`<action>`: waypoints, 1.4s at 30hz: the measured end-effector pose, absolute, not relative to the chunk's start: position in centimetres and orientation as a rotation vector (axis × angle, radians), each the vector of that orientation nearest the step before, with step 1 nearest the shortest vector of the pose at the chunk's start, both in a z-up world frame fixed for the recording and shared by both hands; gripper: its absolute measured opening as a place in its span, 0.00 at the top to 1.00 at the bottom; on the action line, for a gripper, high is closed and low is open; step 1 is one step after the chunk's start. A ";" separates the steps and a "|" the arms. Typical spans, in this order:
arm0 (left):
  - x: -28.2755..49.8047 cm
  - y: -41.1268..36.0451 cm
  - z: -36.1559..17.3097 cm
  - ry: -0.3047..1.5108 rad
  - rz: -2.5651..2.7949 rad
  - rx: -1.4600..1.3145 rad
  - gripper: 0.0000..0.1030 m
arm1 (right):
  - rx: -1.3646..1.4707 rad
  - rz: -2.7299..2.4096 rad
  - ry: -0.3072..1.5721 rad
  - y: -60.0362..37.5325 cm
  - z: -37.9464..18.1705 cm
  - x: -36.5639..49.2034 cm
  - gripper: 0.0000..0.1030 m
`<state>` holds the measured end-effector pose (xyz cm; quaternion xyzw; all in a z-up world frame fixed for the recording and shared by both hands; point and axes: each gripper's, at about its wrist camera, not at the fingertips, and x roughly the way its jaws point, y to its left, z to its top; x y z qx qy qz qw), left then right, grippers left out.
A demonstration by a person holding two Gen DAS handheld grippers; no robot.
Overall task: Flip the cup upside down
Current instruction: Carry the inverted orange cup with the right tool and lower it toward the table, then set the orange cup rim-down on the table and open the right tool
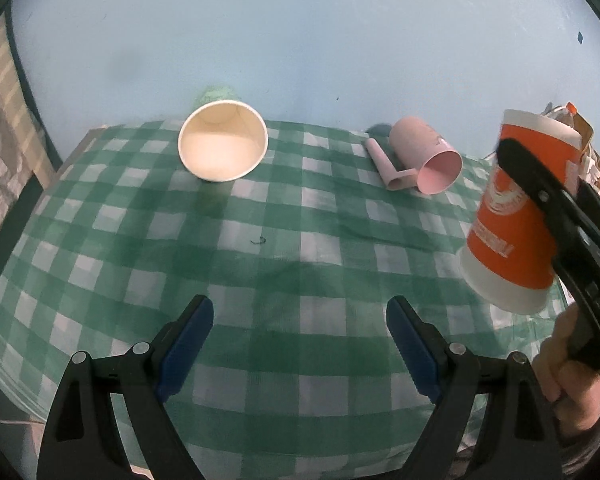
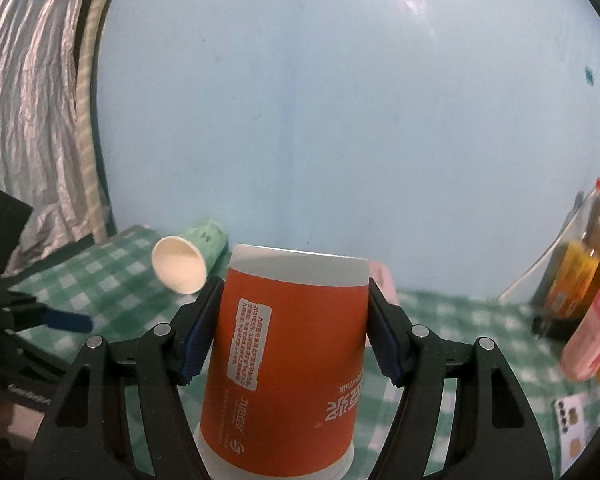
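An orange and white paper cup [image 2: 288, 364] sits between the blue pads of my right gripper [image 2: 292, 328], which is shut on its sides. Its printing reads upside down and its wide end points down. In the left wrist view the same cup [image 1: 512, 216] hangs tilted above the right side of the green checked tablecloth [image 1: 260, 264], held by the right gripper [image 1: 540, 196]. My left gripper [image 1: 300, 320] is open and empty, low over the cloth's near part.
A green paper cup [image 1: 223, 142] lies on its side at the back, mouth toward me. A pink cup [image 1: 428, 156] with a pink tube lies at the back right. Bottles [image 2: 580, 272] stand at the far right. A light blue wall is behind.
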<state>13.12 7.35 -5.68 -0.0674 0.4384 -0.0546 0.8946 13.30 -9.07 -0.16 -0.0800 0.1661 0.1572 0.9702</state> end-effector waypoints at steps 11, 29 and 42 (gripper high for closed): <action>13.5 7.3 -6.8 0.917 -0.102 -0.146 0.13 | -0.199 0.300 0.465 -6.5 -2.0 17.8 0.33; 13.1 7.5 -7.5 0.918 -0.109 -0.174 0.13 | -0.228 0.321 0.547 -7.3 -4.6 16.7 0.33; 11.3 7.8 -6.1 0.859 -0.074 -0.175 0.13 | -0.148 0.346 0.542 -8.6 -3.2 15.1 0.25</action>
